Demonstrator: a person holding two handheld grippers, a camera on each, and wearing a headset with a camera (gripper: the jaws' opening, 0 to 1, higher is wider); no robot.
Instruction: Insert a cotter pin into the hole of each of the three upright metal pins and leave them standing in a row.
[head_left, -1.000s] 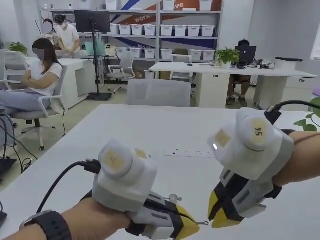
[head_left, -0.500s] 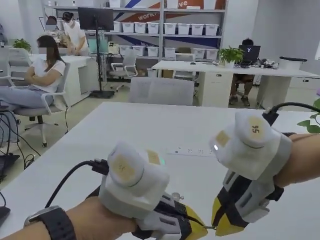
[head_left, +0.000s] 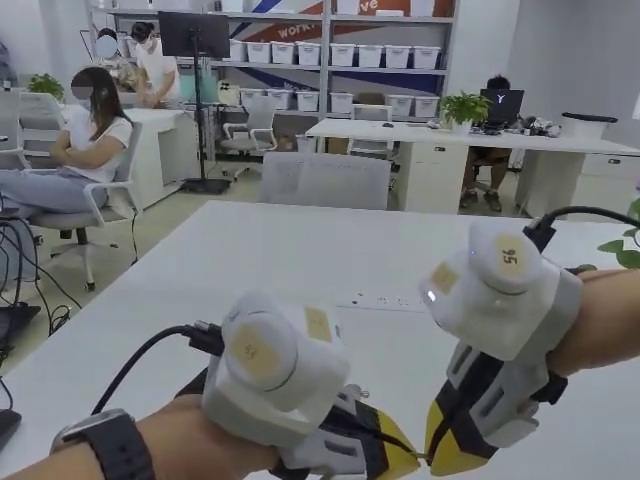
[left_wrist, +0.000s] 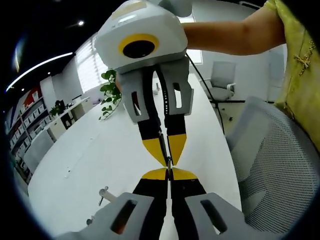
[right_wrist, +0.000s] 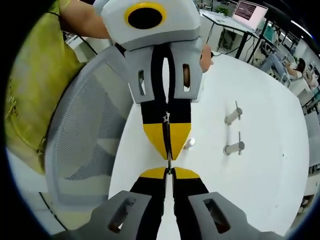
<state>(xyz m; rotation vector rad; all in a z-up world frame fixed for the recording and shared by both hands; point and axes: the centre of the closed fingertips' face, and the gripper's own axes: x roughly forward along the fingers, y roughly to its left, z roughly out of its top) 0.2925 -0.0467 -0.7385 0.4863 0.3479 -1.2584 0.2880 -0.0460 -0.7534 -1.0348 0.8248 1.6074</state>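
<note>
My left gripper (head_left: 400, 462) and right gripper (head_left: 440, 455) meet tip to tip low over the white table (head_left: 300, 260). A thin cotter pin (head_left: 425, 458) spans the small gap, and both pairs of jaws look shut on it. From the left gripper (left_wrist: 170, 174), the cotter pin (left_wrist: 169, 161) runs up into the right gripper's yellow tips. From the right gripper (right_wrist: 169, 172), the cotter pin (right_wrist: 168, 159) leads into the left gripper's tips. Two metal pins (right_wrist: 232, 116) (right_wrist: 235, 146) stand on the table beyond, and a third metal pin (right_wrist: 189, 143) stands nearer. One pin's head (head_left: 350, 392) peeks out behind the left gripper.
A flat power strip (head_left: 385, 300) lies mid-table. A mesh chair (right_wrist: 85, 130) sits at the table's near edge. A potted plant (left_wrist: 109, 95) stands at the table's far side. Beyond the table are desks, shelves and seated people (head_left: 90, 130).
The left gripper has moved right until its tips meet the right gripper's. The right jaws, apart a second ago, have come together on the cotter pin. The head camera tilted slightly.
</note>
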